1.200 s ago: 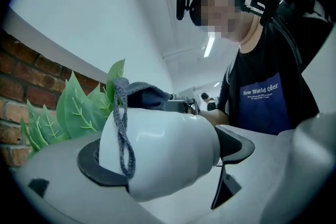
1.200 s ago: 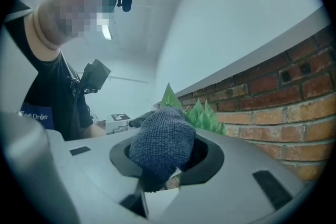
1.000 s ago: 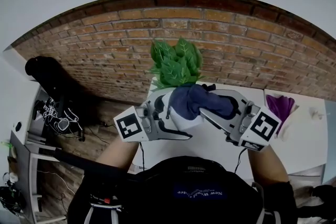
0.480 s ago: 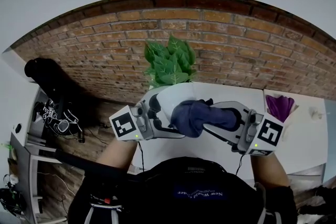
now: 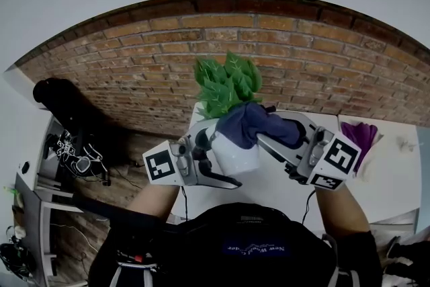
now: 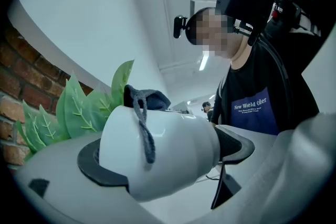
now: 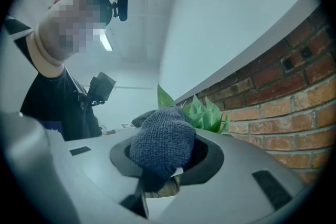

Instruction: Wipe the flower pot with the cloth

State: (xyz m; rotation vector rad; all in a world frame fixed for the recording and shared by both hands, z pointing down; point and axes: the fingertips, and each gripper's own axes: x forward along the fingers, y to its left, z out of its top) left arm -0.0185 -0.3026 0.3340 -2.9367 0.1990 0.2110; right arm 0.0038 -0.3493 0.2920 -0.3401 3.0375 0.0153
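A white flower pot (image 5: 235,152) with a green leafy plant (image 5: 227,84) is held up in the air, tilted, in front of a brick wall. My left gripper (image 5: 213,156) is shut on the flower pot, which fills the left gripper view (image 6: 157,152) between the dark pads. My right gripper (image 5: 272,138) is shut on a dark blue cloth (image 5: 252,126) that lies against the pot's upper right side near the rim. In the right gripper view the cloth (image 7: 161,147) bulges between the jaws, with green leaves (image 7: 202,113) behind. A strand of cloth (image 6: 143,126) hangs over the pot.
A white table (image 5: 282,191) lies below the pot. A purple plant (image 5: 359,134) stands at its right. The brick wall (image 5: 134,64) is close behind. Dark equipment (image 5: 74,144) sits at the left on a shelf.
The pot and plant have shifted right and tilted. The right gripper with the cloth rose from the pot's lower side to its upper right side near the rim.
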